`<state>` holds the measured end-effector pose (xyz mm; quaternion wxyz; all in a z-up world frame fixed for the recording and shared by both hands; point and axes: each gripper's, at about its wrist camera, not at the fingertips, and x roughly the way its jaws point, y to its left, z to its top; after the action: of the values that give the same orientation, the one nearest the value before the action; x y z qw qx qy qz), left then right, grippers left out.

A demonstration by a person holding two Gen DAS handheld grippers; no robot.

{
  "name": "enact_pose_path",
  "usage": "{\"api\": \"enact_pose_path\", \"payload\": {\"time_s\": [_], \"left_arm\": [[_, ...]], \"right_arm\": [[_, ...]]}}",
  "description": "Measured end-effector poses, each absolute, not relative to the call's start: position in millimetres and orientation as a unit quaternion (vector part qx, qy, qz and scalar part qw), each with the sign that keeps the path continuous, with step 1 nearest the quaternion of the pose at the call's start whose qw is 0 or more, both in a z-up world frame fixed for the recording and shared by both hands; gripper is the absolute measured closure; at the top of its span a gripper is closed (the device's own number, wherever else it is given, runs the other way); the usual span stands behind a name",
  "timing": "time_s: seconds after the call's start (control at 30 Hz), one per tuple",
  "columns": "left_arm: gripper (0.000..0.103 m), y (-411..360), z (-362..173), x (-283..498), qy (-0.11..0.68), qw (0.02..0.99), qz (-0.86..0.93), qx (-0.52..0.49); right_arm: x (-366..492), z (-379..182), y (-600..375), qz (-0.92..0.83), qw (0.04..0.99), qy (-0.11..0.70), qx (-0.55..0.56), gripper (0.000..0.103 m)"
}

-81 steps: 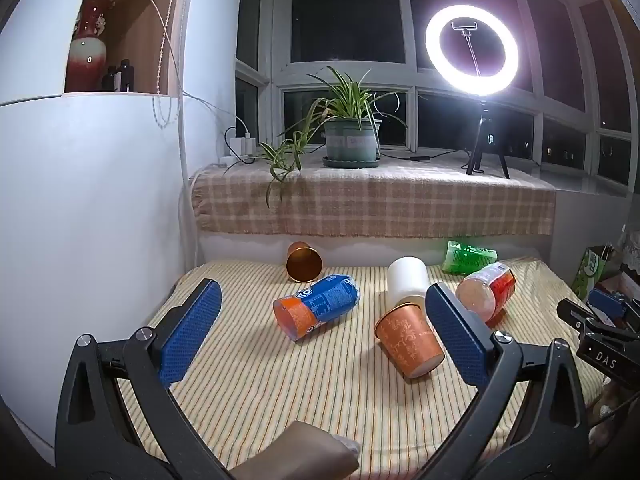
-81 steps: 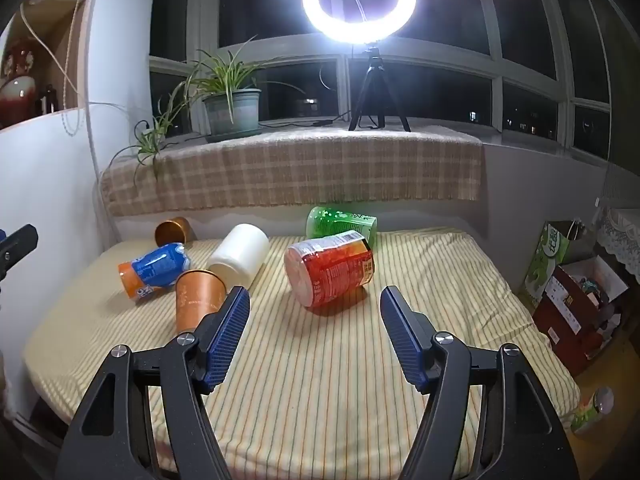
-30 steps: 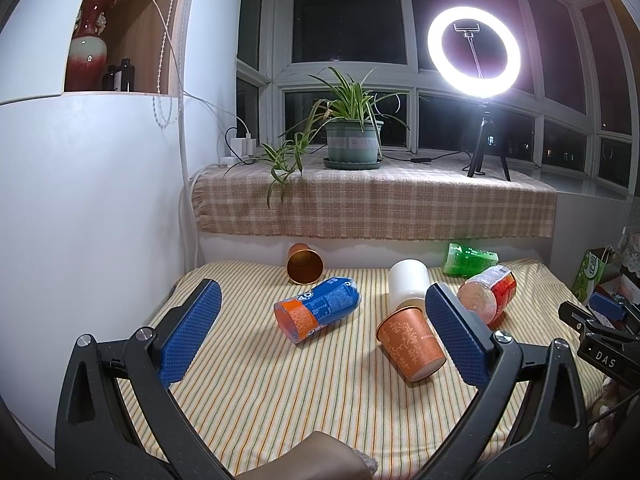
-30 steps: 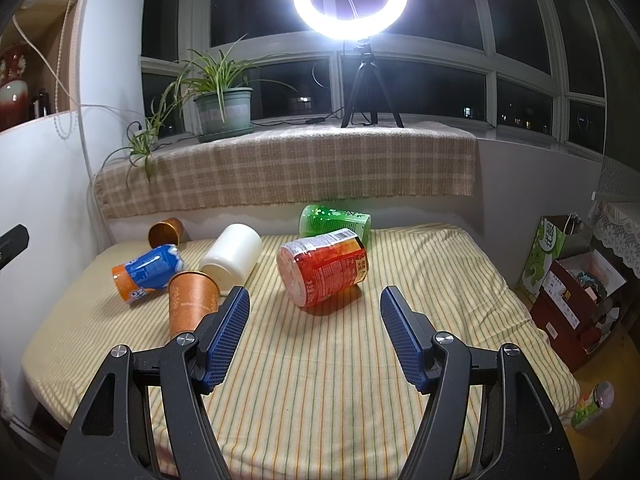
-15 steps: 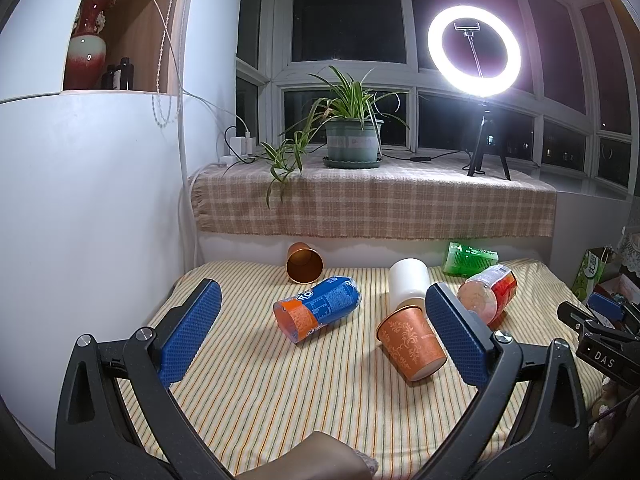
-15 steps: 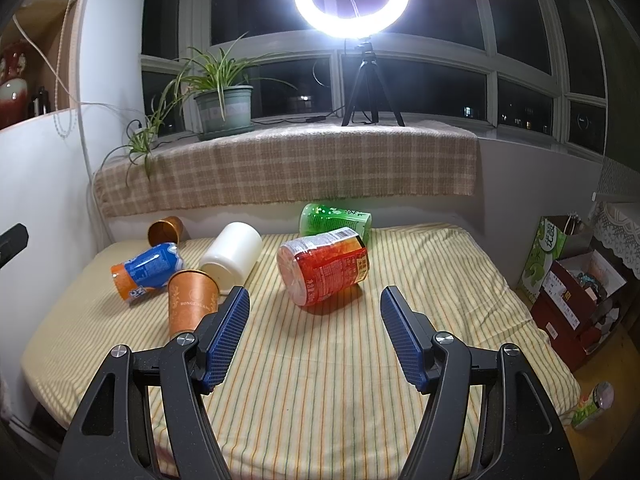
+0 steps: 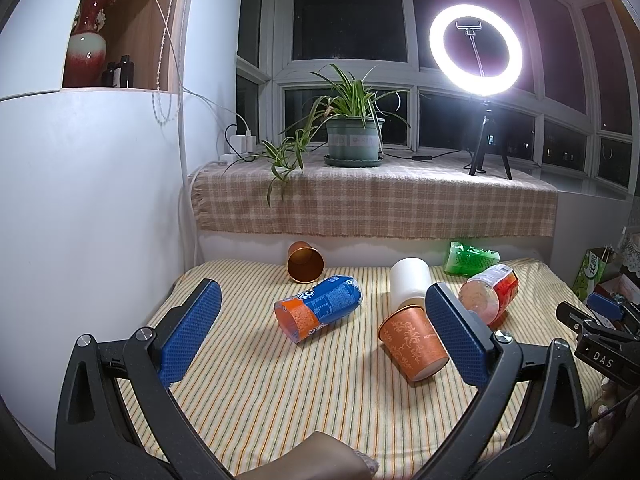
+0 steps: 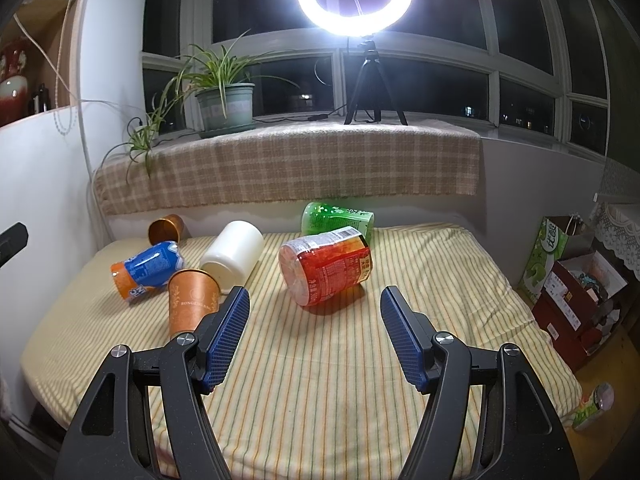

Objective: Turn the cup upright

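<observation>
A: Logging the scene, largest first. The striped mattress (image 8: 360, 380) is lying under the window ledge and carrying all six containers.

B: Noted. Grippers?

A: The left gripper (image 7: 320, 332) is hovering above the mattress's near left part, jaws spread wide, nothing between them. The right gripper (image 8: 314, 332) is likewise gaping wide and empty, hanging over the near middle.

B: Containers, by size?

A: The red cup (image 8: 326, 266) is lying on its side, sealed mouth facing the right camera, just beyond that gripper's open gap. The white cup (image 8: 234, 256) is lying to its left, base toward us. The green cup (image 8: 338, 220) is resting on its side against the back wall, just behind the red one.

B: And the left half?

A: The blue-and-orange cup (image 7: 318, 308) is lying tipped over near the middle of the left view. The patterned orange paper cup (image 7: 414, 342) is lying on its side, touching the white cup's end, partly hidden behind the left gripper's right finger (image 7: 456, 336). The small copper cup (image 7: 305, 262) is leaning at the back wall, mouth facing us.
</observation>
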<state>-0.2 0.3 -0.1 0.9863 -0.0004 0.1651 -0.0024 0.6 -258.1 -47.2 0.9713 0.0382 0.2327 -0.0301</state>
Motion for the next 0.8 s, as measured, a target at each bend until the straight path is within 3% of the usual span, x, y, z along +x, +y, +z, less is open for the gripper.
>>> {"api": "enact_pose_path", "payload": {"time_s": [0.5, 0.8], "left_arm": [[0.000, 2, -9, 10, 0.177, 0.984, -0.002, -0.004], [0.000, -2, -18, 55, 0.244, 0.969, -0.044, -0.001]], "right_arm": [[12, -53, -254, -0.026, 0.968, 0.247, 0.034, 0.035], [18, -58, -256, -0.026, 0.965, 0.258, 0.037, 0.035]]}}
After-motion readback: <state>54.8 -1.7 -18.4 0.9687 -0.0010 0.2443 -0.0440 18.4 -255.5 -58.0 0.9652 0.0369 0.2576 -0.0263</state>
